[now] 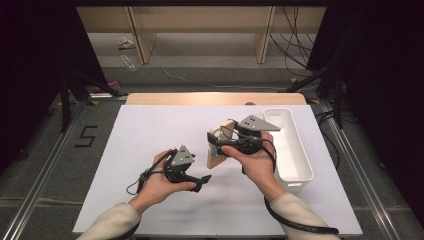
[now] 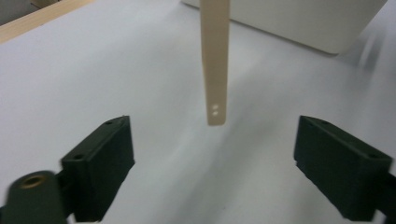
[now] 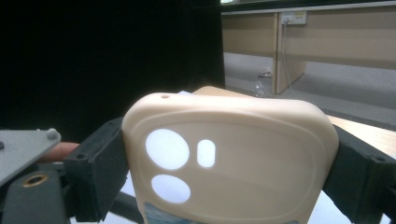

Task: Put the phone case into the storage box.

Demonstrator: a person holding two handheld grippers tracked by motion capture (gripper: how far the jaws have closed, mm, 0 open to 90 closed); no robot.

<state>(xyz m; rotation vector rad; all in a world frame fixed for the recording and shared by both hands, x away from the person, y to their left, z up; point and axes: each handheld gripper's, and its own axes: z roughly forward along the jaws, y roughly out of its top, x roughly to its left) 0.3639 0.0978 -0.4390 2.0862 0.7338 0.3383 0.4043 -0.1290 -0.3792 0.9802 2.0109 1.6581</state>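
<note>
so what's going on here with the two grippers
A person works at a white table with a gripper in each hand. The right gripper is shut on a beige phone case, its jaws pressing on the case's two sides, and holds it up above the table beside a white bin. The left gripper is open with nothing between its jaws and points toward the case, seen edge-on just ahead of it.
</note>
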